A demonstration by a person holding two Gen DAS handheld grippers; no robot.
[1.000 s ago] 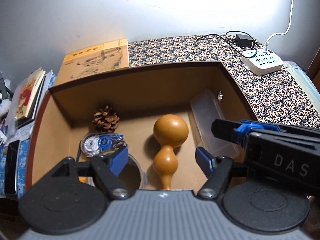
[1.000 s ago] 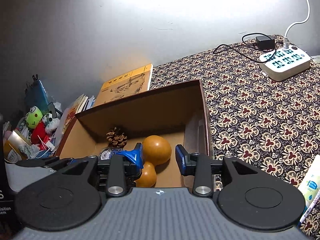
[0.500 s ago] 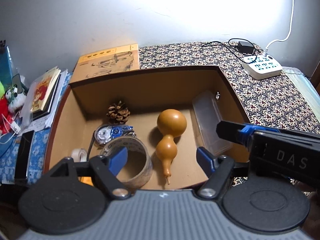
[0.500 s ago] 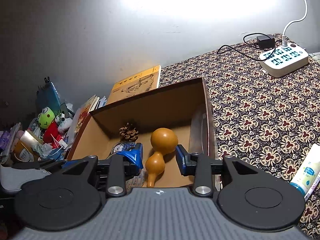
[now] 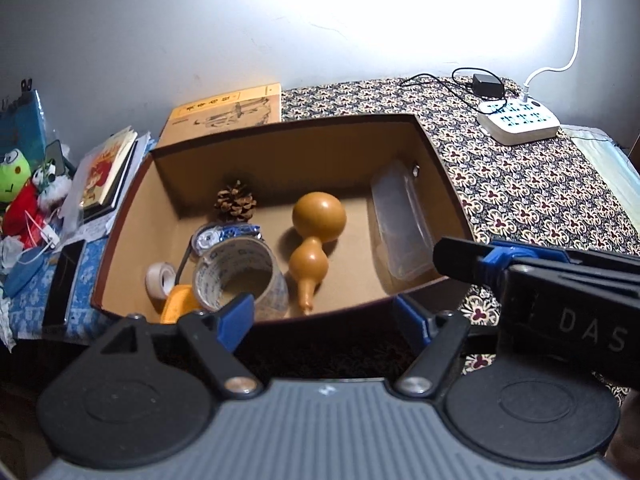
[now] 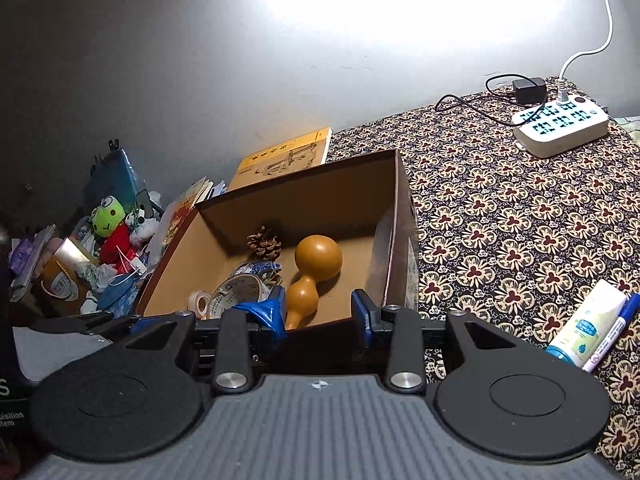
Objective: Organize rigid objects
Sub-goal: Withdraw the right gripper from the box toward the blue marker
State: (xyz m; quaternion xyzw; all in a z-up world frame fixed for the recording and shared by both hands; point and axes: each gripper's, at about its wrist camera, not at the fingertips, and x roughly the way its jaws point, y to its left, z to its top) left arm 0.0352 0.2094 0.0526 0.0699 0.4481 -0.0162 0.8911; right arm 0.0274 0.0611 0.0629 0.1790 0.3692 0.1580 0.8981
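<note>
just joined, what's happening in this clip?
A person is sorting odds and ends into a cardboard box with two handheld grippers. Right now both the left gripper and the right gripper sit at the box's near edge, jaws open and holding nothing. Already inside: a gourd, a pine cone, a large tape roll, a correction tape and a clear plastic lid. A white tube and a blue marker lie on the patterned cloth to the right of the box.
</note>
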